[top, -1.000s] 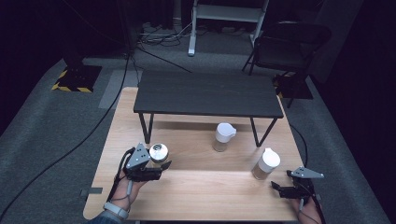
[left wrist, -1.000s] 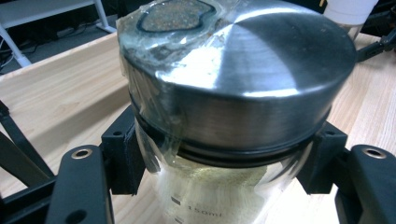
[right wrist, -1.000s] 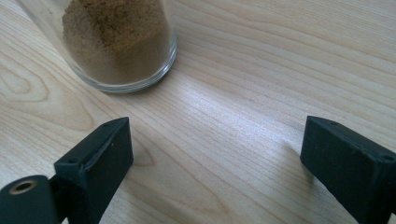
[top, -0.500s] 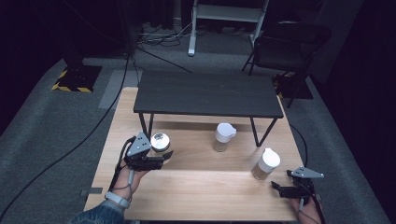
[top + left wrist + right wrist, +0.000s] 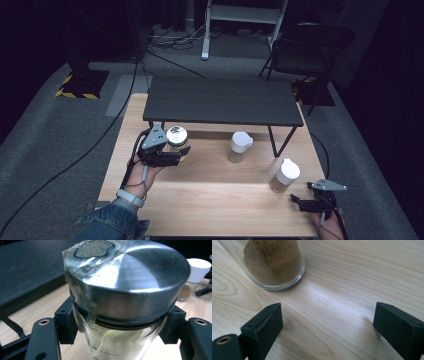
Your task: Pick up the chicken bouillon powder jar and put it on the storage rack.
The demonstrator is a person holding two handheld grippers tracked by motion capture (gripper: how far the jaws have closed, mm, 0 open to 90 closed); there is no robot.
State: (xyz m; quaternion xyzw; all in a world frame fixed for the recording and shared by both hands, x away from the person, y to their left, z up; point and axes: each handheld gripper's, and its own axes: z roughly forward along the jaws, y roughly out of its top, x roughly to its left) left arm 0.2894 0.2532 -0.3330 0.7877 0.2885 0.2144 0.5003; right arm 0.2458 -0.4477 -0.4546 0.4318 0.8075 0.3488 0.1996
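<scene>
We hold a steel-lidded glass jar (image 5: 177, 138) pinched in the left gripper (image 5: 172, 156), its jaws pressing the glass just under the lid, at about ten o'clock on the wooden table (image 5: 215, 200), beside the edge of the black shelf (image 5: 220, 100). Our right gripper (image 5: 300, 202) rests with jaws spread wide at four o'clock, just below a white-capped spice jar (image 5: 284, 176). We should keep the jar upright and the squeeze steady, since smooth glass could slip.

Steel-lidded glass jar (image 5: 125, 302), pale powder inside, upright, clamped between fingers (image 5: 66, 322).
</scene>
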